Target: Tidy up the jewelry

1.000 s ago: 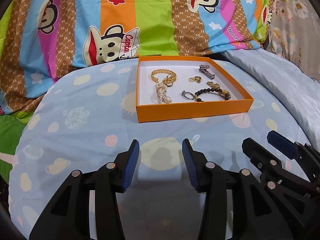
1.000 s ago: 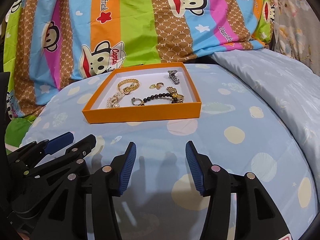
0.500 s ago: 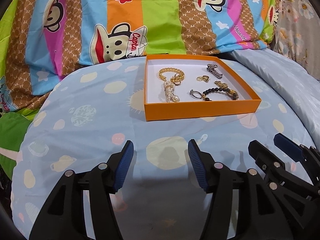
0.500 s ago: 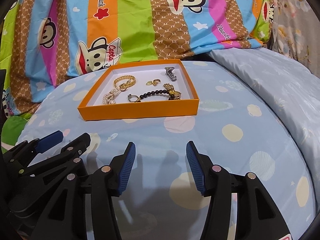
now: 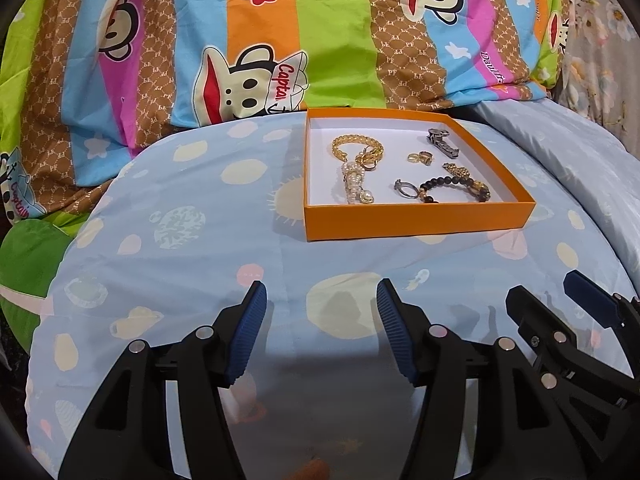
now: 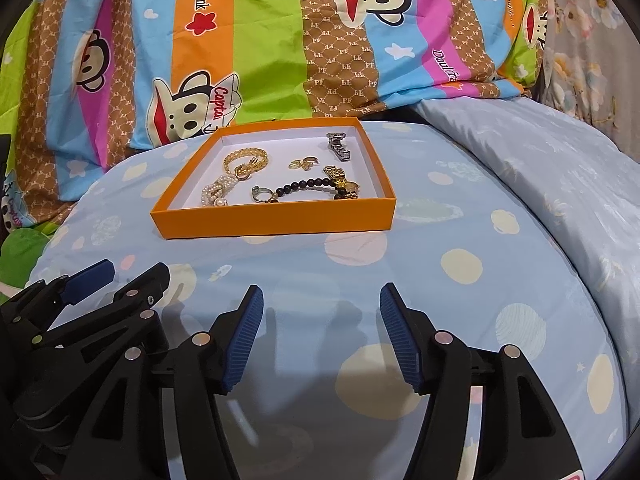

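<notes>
Bedding: pale blue spotted sheet [image 5: 168, 216] over a rounded mattress, striped cartoon-monkey quilt [image 5: 280, 40] banked behind it.

Item 1, orange tray [image 5: 416, 222], shallow, white-lined, resting flat on the sheet. It lies ahead of both your claws, well apart from them: ahead and to the right of the left claw [image 5: 322, 332], ahead and to the left of the right claw [image 6: 320, 332]. Neither is clearly nearer.

Contents, all inside the tray:
- gold chain bracelet [image 5: 356, 146], far left
- pearl strand [image 5: 354, 184], its long axis running roughly front to back, touching the gold chain
- small gold rings [image 5: 420, 157], centre
- silver watch-band piece [image 5: 442, 143], far right
- silver ring [image 5: 405, 189], just beside the black bead bracelet [image 5: 456, 184], near the front wall

The pieces lie loose and some overlap; whether this is a sorted tray or one awaiting sorting cannot be settled.

Your pose: both claws held low over the sheet, side by side, pointing forward toward the tray. Each stands wide open with nothing between its blue pads.
</notes>
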